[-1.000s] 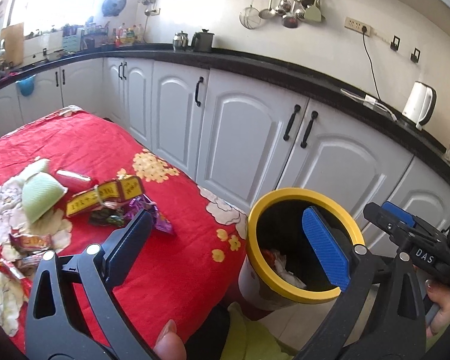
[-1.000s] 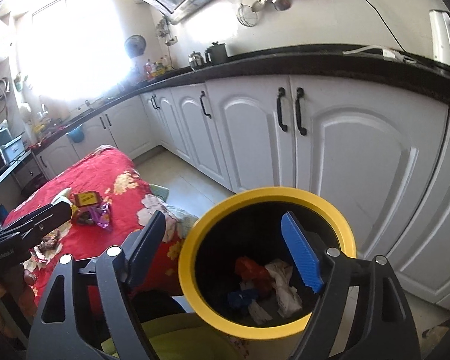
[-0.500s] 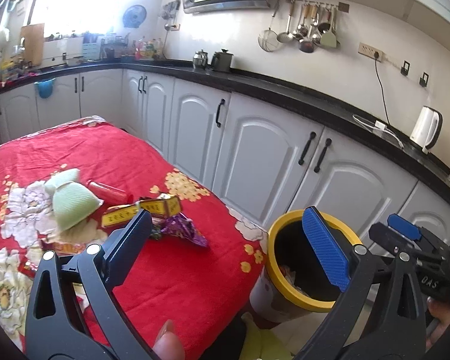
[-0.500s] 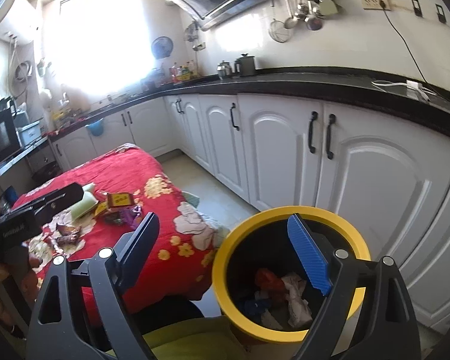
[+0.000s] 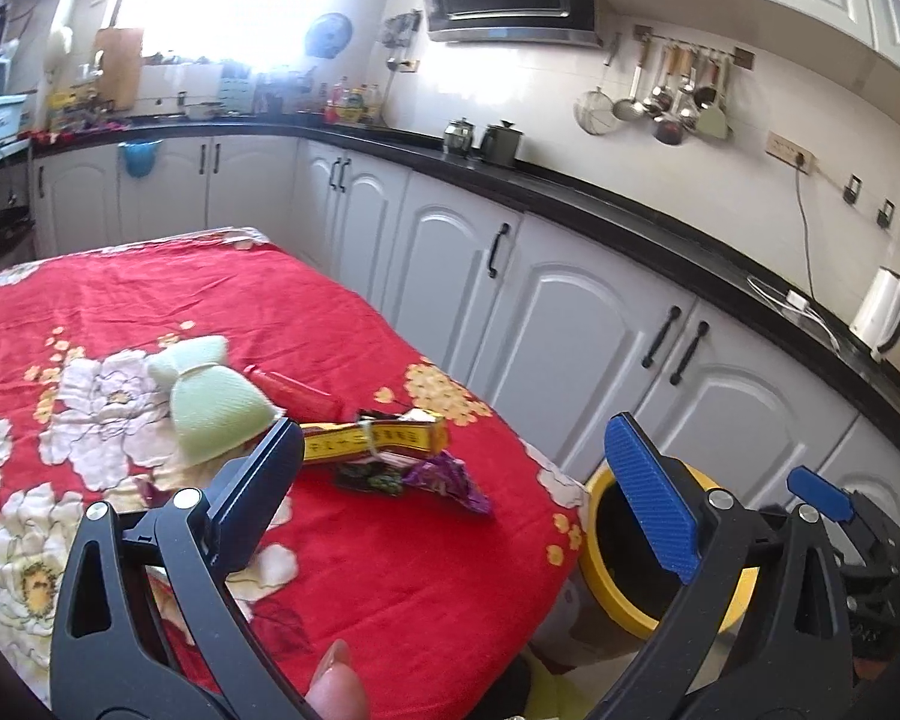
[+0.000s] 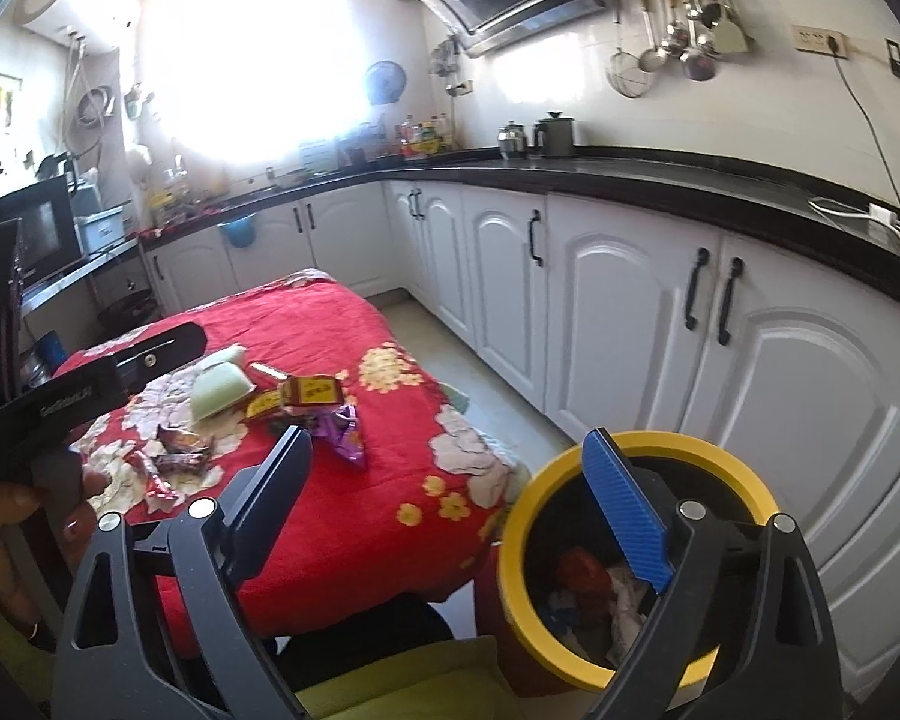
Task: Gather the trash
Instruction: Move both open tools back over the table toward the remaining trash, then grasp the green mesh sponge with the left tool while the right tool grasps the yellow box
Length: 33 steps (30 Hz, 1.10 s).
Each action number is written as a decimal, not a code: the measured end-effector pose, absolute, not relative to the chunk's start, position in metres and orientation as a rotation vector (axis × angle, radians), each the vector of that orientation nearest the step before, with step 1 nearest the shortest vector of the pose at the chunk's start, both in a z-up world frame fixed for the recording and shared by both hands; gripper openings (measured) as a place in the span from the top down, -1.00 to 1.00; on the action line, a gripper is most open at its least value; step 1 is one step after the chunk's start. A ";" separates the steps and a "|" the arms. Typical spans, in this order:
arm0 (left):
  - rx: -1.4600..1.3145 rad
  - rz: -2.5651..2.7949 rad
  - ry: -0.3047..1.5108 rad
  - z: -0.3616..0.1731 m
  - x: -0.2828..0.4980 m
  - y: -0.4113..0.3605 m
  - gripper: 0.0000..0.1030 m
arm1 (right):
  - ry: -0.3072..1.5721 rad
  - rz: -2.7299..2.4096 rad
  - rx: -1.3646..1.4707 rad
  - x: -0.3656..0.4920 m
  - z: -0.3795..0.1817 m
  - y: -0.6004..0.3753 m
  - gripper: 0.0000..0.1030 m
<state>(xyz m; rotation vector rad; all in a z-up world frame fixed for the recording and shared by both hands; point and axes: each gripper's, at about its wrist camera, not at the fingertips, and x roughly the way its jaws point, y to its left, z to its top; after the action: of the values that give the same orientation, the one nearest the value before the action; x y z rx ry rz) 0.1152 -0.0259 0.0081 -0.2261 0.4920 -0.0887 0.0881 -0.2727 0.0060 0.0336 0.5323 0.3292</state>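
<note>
- Both views have swung away from the yellow-rimmed trash bin (image 6: pixel 630 564) toward the table since a second ago; the bin was centred between the right jaws then and is now pushed to the lower right of both frames.
- Right gripper (image 6: pixel 450 534): jaws are seen opening, already wide, nothing between them. Red and white scraps are seen lying inside the bin, so a drop-off is judged just finished.
- Left gripper (image 5: pixel 468 498): jaws spread wide, nothing held. More of the red floral tablecloth (image 5: pixel 390 570) is framed than before, and the litter sits closer to frame centre.
- Trash left on the table: yellow-and-red snack wrapper (image 5: pixel 378 441), purple foil wrapper (image 5: pixel 444 480) just in front of it, red stick packet (image 5: pixel 294 387) behind, pale green mesh fruit sleeve (image 5: pixel 210 414) beside it.
- A further cluster of crumpled foil wrappers (image 6: pixel 171 462) is seen in the right view, near the hand (image 6: pixel 6 516) carrying the left gripper; it is mostly hidden behind the left jaw in the left view.
- None of the table litter appears moved between frames; only the camera framing has shifted.
- Meaning for the task: one load is judged deposited, a return trip to the table is under way, several pieces remain, so collection is judged partly done.
- Next pick is judged likeliest at the yellow or purple wrapper, nearest the left gripper's line; thin foil lying flat on cloth may slip or drag the cloth along.
</note>
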 end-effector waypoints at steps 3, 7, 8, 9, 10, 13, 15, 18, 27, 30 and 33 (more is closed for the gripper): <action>-0.246 -0.066 0.490 0.007 0.116 -0.014 -0.79 | 0.532 0.349 0.021 0.090 0.007 -0.261 -0.76; -0.271 -0.037 0.488 0.007 0.118 0.000 -0.79 | 0.532 0.368 0.003 0.093 0.008 -0.248 -0.76; -0.276 -0.031 0.489 0.006 0.118 0.003 -0.79 | 0.532 0.372 0.001 0.093 0.008 -0.245 -0.77; -0.282 -0.024 0.489 0.006 0.119 0.007 -0.79 | 0.532 0.381 -0.003 0.094 0.008 -0.241 -0.77; -0.287 -0.017 0.488 0.006 0.119 0.011 -0.79 | 0.533 0.386 -0.006 0.094 0.008 -0.239 -0.77; -0.301 0.004 0.487 0.005 0.120 0.021 -0.79 | 0.535 0.407 -0.021 0.097 0.008 -0.229 -0.78; -0.307 0.017 0.488 0.004 0.121 0.027 -0.79 | 0.536 0.421 -0.032 0.100 0.007 -0.222 -0.78; -0.316 0.037 0.491 0.002 0.123 0.036 -0.79 | 0.535 0.441 -0.053 0.104 0.006 -0.210 -0.80; -0.353 0.097 0.525 -0.011 0.132 0.064 -0.79 | 0.570 0.495 -0.115 0.130 -0.007 -0.179 -0.80; -0.366 0.114 0.537 -0.016 0.137 0.072 -0.79 | 0.573 0.497 -0.144 0.140 -0.012 -0.170 -0.80; -0.378 0.136 0.557 -0.021 0.143 0.082 -0.79 | 0.579 0.501 -0.178 0.154 -0.018 -0.161 -0.80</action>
<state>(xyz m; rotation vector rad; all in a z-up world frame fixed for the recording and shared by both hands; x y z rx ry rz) 0.1431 0.0815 -0.0205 -0.3782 0.5568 0.1355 0.1542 -0.1614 -0.0183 -0.1776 0.5788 0.5009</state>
